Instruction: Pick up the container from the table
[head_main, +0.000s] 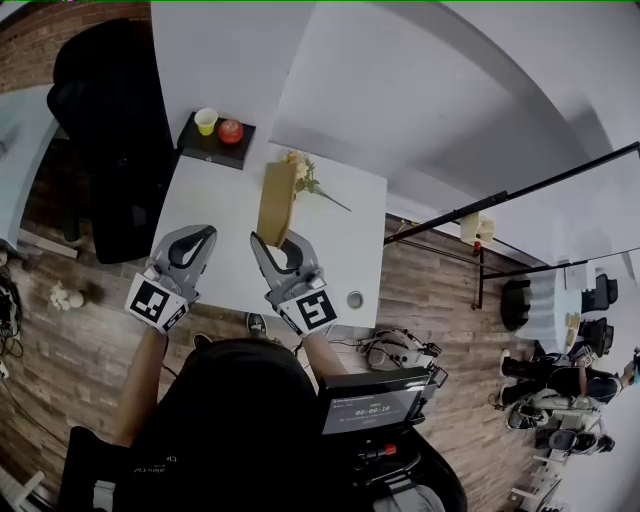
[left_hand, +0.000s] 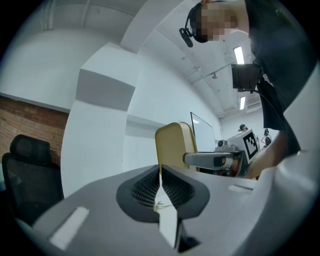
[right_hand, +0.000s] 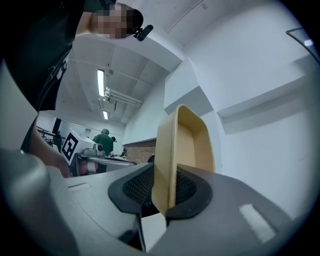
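Note:
The tan rectangular container (head_main: 277, 203) stands on edge, gripped at its near rim by my right gripper (head_main: 281, 243) over the white table (head_main: 225, 215). In the right gripper view the pads press on both sides of the container's wall (right_hand: 182, 150), and the right gripper (right_hand: 167, 195) is shut on it. My left gripper (head_main: 205, 233) is to the left of the container, apart from it. Its jaws (left_hand: 160, 172) are closed together with nothing between them. The left gripper view shows the container (left_hand: 172, 145) and the right gripper (left_hand: 212, 160) just beyond.
A black tray (head_main: 215, 150) at the table's far left corner holds a yellow cup (head_main: 206, 121) and a red apple (head_main: 231, 131). A flower sprig (head_main: 308, 180) lies beside the container. A small round object (head_main: 354, 299) sits near the front right edge. A black chair (head_main: 105, 130) stands left.

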